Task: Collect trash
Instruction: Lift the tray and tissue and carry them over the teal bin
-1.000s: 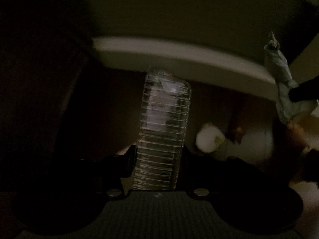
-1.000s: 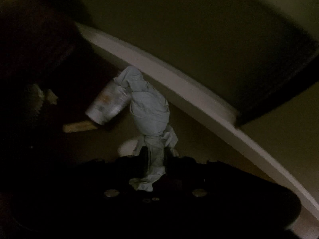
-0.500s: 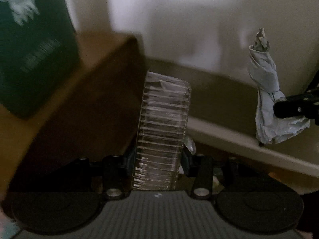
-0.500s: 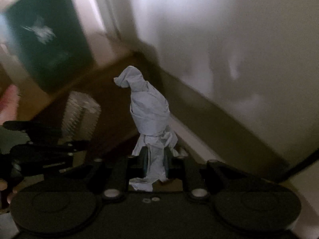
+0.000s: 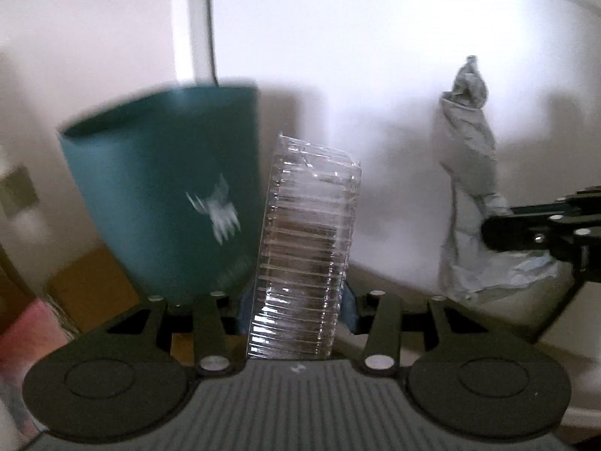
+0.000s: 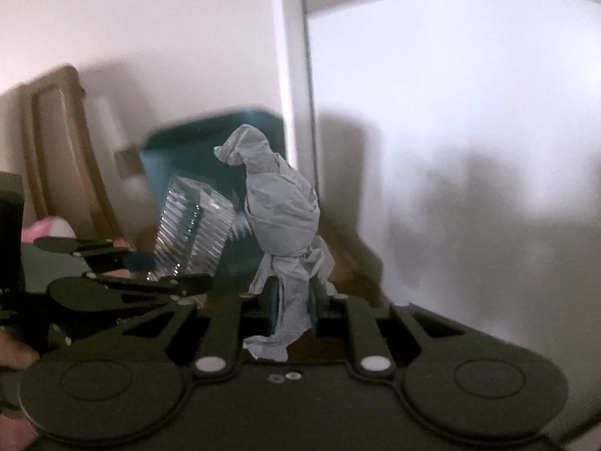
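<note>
A clear ribbed plastic container stands upright between the jaws of my left gripper, which is shut on it. A twisted wad of grey paper sticks up from my right gripper, shut on its lower end. In the left wrist view the same grey paper hangs at the right, pinched by the right gripper's fingers. A dark teal bin with a white logo stands behind and left of the container, rim at about container height. The right wrist view shows the container and the bin to the left.
A white wall fills the background, with a vertical white strip on it. A wooden frame leans at the left. Cardboard lies on the floor beside the bin. A pink object sits at the lower left edge.
Both grippers have risen out of a dark low space up into the lit room, each keeping its load. The teal bin has come into view, closer and more central.
</note>
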A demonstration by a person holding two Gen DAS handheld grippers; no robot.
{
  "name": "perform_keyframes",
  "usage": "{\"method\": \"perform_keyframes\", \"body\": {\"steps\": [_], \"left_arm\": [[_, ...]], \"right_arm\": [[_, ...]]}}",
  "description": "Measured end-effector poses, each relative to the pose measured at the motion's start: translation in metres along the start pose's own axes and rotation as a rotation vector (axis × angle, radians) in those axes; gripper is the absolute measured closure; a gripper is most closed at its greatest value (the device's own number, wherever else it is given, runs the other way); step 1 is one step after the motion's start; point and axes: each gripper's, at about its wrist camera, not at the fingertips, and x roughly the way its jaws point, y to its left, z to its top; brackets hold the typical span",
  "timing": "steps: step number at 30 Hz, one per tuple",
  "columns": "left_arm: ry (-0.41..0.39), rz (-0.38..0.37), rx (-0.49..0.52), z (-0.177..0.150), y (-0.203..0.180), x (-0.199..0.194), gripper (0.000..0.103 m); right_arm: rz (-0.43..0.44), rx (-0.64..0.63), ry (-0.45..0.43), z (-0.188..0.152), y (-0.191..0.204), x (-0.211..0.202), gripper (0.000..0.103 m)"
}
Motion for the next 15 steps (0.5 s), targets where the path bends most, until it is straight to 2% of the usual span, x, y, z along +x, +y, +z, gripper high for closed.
{"method": "perform_keyframes", "body": {"steps": [8,15], "left_arm": [[-0.13,0.069,-0.064,0.071,0.049,-0.051,0.058],[-0.171,0.139,-0.109,0.117,0.09,-0.057,0.058]], "right_arm": [[0.04,-0.039,-0.127,0.072,0.031,-0.002,0.089],[0.04,-0.072,-0.197,0.123,0.053,0.02,0.089]]}}
